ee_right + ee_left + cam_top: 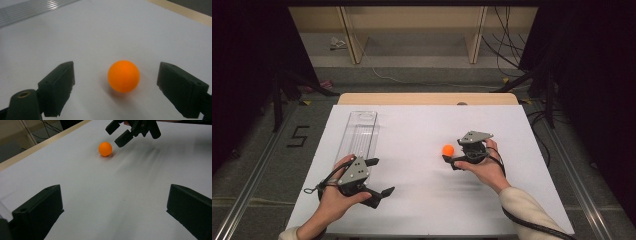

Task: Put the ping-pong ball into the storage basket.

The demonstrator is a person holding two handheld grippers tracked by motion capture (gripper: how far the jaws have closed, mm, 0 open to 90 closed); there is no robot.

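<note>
Just one orange ball [123, 76] lies on the white table [422, 200], resting between the spread jaws of the right gripper [452, 156], touching neither. Two grippers are in play: the left gripper [379, 176], jaws also wide apart, sits well to the ball's left. One clear tray [358, 132] lies beyond the left gripper.

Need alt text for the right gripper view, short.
An orange ball sits on the white table between the right gripper's two open black fingers, touching neither. A ribbed clear tray crosses the top left corner, and the table's wooden edge crosses the top right.
</note>
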